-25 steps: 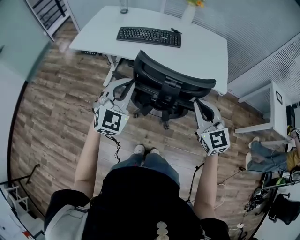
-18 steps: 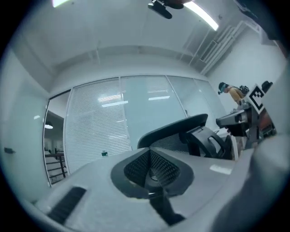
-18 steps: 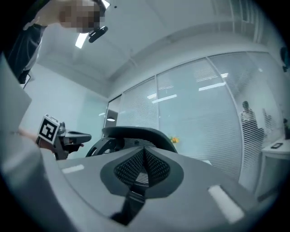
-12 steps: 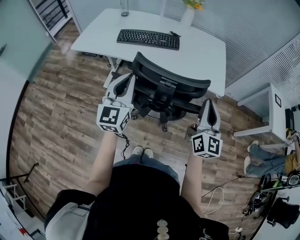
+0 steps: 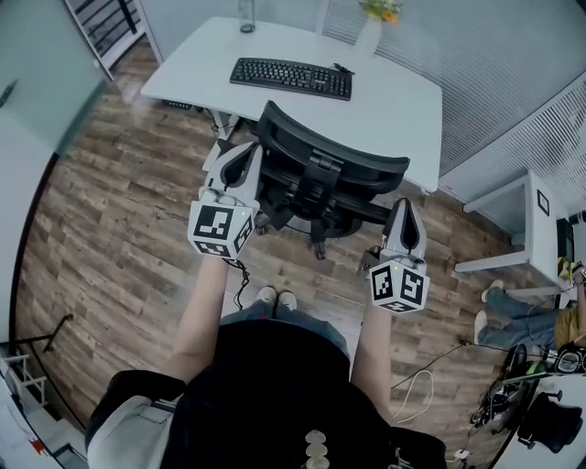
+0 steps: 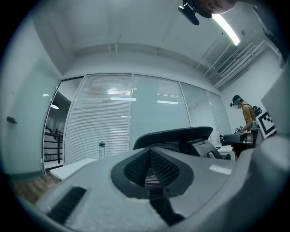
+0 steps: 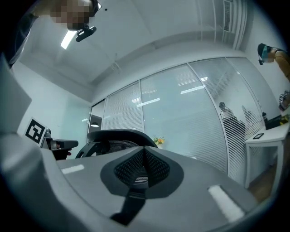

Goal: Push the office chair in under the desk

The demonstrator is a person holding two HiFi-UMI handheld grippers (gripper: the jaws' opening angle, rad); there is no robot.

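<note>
Brown wood-plank floor (image 5: 110, 229) is being occupied at the far end by a white flat-topped desk (image 5: 394, 101). Black mesh-backed office chair (image 5: 320, 174) is being parked at the desk's near edge, backrest toward the person. Its wheeled base is being shown out on the floor, and how far the seat reaches under the top cannot be told. The chair is being flanked by both grippers: left gripper (image 5: 242, 158) is being held just beside the backrest's left edge, right gripper (image 5: 404, 209) by the right armrest, contact not confirmable. Both pairs of jaws are being kept pressed together with nothing between them; in each gripper view the backrest is being seen beyond the closed tips. Being carried on the desk: black keyboard (image 5: 291, 78), white vase with yellow flowers (image 5: 369, 32), clear bottle (image 5: 245, 16).
</note>
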